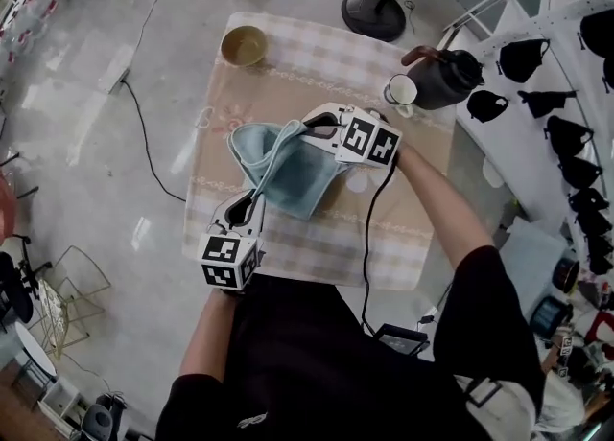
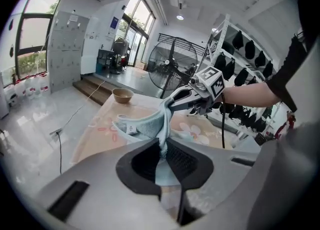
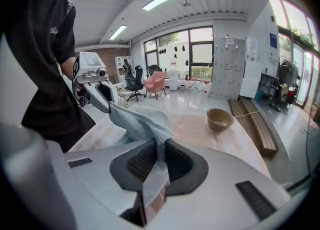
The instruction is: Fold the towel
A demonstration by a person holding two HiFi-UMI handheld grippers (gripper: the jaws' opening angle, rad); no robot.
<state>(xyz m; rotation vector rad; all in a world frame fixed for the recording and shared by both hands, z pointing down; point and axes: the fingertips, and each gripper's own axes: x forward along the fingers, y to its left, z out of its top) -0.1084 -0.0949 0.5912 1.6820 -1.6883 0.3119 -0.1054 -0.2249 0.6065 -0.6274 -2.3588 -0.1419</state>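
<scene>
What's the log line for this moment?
left gripper: shut on towel | right gripper: shut on towel | towel: bunched, slung between both grippers over table | fold: not yet done

Towel (image 1: pixel 288 175), held between left tongs (image 1: pixel 255 197) & right tongs (image 1: pixel 309 125), blocked table (image 1: pixel 317 243) ctr. Near edge was clear. Far corners obstructed: bowl (image 1: pixel 244 45) left; cup (image 1: pixel 401 92), kettle (image 1: pixel 446 78) right.

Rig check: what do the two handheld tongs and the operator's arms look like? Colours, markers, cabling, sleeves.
Left tongs and right tongs: light grey moulded shells with dark ribbed pads. Each carries a white cube with black square markers. A black cable runs from the right one down past the forearm. The person wears a black short-sleeved top.
</scene>
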